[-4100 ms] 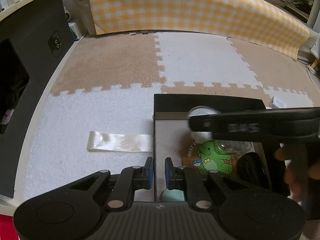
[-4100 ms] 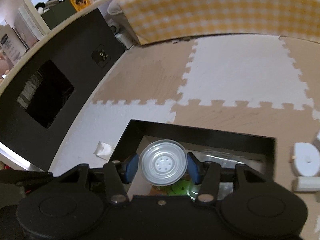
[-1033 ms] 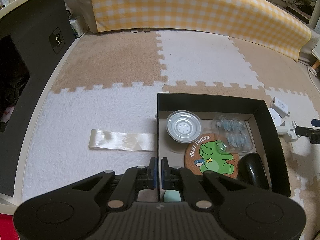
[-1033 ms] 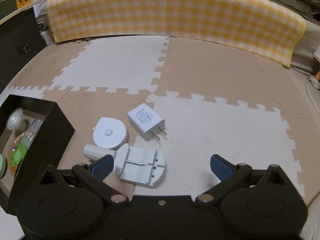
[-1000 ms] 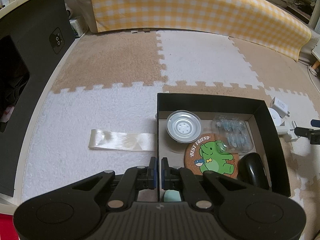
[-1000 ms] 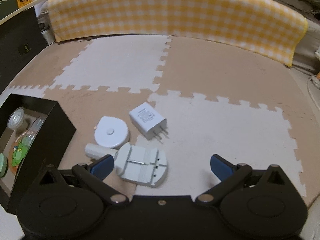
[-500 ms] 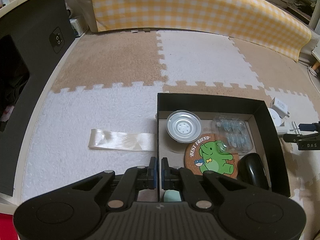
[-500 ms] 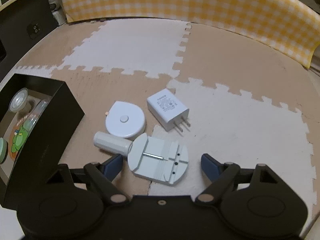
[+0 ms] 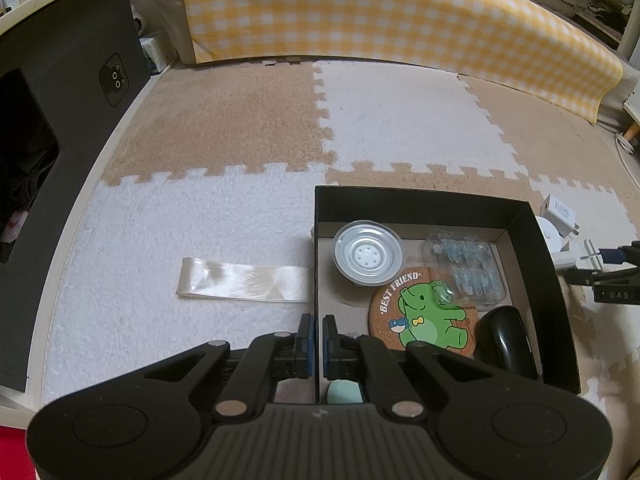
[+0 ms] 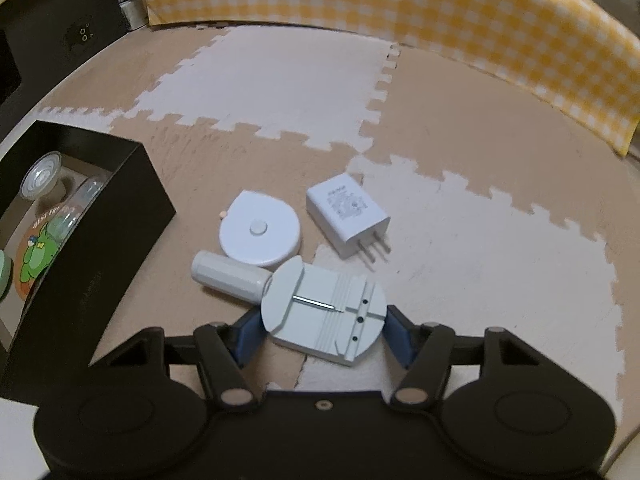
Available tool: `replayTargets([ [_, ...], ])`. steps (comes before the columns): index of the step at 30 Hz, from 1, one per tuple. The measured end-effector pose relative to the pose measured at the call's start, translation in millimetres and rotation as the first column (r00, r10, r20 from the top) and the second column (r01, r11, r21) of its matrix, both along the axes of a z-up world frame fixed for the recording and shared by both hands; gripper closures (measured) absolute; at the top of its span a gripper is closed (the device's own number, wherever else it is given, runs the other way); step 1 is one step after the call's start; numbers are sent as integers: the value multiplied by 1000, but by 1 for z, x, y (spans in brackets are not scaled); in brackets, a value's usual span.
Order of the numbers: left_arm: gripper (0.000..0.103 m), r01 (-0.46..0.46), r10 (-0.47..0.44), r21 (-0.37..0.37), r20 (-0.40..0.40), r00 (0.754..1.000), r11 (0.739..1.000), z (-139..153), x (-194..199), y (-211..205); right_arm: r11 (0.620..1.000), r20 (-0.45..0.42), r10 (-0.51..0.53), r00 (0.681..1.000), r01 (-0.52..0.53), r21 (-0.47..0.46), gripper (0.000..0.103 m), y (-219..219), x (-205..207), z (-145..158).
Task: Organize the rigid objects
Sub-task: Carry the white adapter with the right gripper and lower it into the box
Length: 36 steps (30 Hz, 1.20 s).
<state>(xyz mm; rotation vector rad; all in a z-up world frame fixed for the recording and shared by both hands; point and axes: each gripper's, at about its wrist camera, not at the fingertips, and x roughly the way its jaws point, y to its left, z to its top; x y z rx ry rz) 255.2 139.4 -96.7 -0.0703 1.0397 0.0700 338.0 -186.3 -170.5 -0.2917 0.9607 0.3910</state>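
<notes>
My left gripper (image 9: 318, 336) is shut on the left wall of the black box (image 9: 420, 204). Inside the box lie a clear cup lid (image 9: 367, 254), a cork coaster with a green elephant (image 9: 424, 312), a clear blister pack (image 9: 464, 268) and a black mouse (image 9: 504, 340). To the right of the box, a flat pale grey tool (image 10: 324, 308) rests on the mat. My right gripper (image 10: 322, 328) is closing on it, and its blue pads (image 10: 248, 332) touch the tool's two sides. The same gripper (image 9: 600, 268) shows at the right edge of the left wrist view.
Beside the tool lie a white cylinder (image 10: 226, 274), a white round disc (image 10: 260, 230) and a white plug charger (image 10: 346, 210). A shiny ribbon (image 9: 244, 280) lies left of the box. A yellow checked cover (image 9: 380, 20) borders the far side of the puzzle mat.
The right gripper's jaws have gone from wide apart to close against the pale tool, and the gripper has come nearer to it. The left gripper and the box have not moved.
</notes>
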Motion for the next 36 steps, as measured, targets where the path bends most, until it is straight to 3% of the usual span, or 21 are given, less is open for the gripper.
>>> replayTargets([
  [8, 100, 0, 0, 1, 0, 1000, 1000, 0, 0, 0, 990, 101, -31, 994, 17, 138, 38, 5, -5, 43],
  [13, 100, 1, -1, 1, 0, 1000, 1000, 0, 0, 0, 972, 133, 26, 991, -57, 230, 38, 33, -26, 75],
  [15, 100, 0, 0, 1, 0, 1000, 1000, 0, 0, 0, 970, 129, 58, 990, -86, 225, 38, 49, -36, 81],
  [22, 100, 0, 0, 3, 0, 1000, 1000, -1, 0, 0, 967, 54, 123, 991, -132, 219, 38, 99, -65, 85],
  [29, 100, -1, 1, 3, -1, 1000, 1000, -1, 0, 0, 972, -66, 165, 984, -151, 179, 38, 146, -84, 61],
  [36, 100, -1, 1, 2, 0, 1000, 1000, -1, 0, 0, 975, -160, 115, 980, -81, 209, 38, 171, -89, 40],
])
